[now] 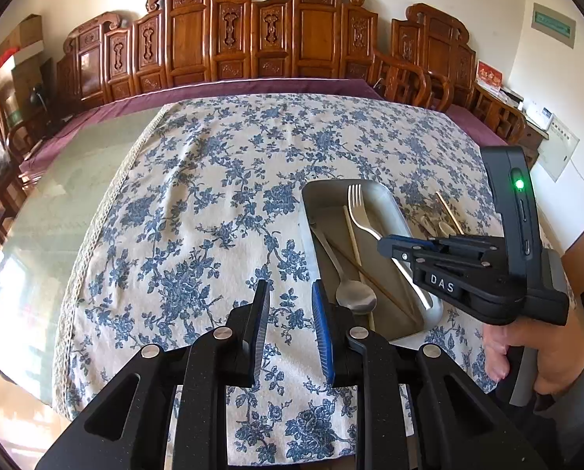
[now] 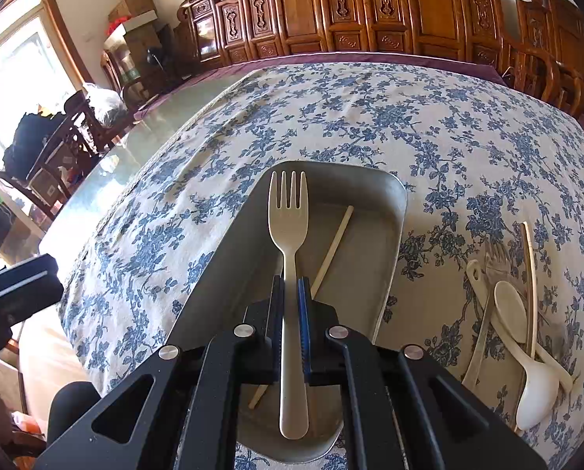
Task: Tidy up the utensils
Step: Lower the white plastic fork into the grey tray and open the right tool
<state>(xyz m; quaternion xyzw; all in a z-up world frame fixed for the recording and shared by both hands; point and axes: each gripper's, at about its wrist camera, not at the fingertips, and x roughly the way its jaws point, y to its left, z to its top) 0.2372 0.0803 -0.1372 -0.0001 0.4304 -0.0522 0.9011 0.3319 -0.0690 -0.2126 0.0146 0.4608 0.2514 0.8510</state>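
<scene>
A metal tray [image 1: 311,199] lies on the flowered tablecloth, right of centre in the left wrist view. Inside it are a metal spoon [image 1: 356,297], a pale chopstick [image 1: 352,235] and a brown chopstick [image 1: 370,278]. My right gripper [image 2: 290,280] is shut on the handle of a cream fork [image 2: 288,211], tines pointing away, just above the tray [image 2: 393,196]. The same gripper [image 1: 386,244] reaches in from the right with the fork [image 1: 356,203]. My left gripper [image 1: 292,293] hovers over the cloth left of the tray, open, with nothing between its fingers.
Loose utensils lie on the cloth right of the tray: white spoons [image 2: 507,309], a clear fork [image 2: 495,258] and a chopstick [image 2: 532,282]. Carved wooden chairs [image 1: 252,39] line the far edge. Bare glass tabletop [image 1: 56,203] shows at the left. A hand [image 1: 527,352] holds the right gripper.
</scene>
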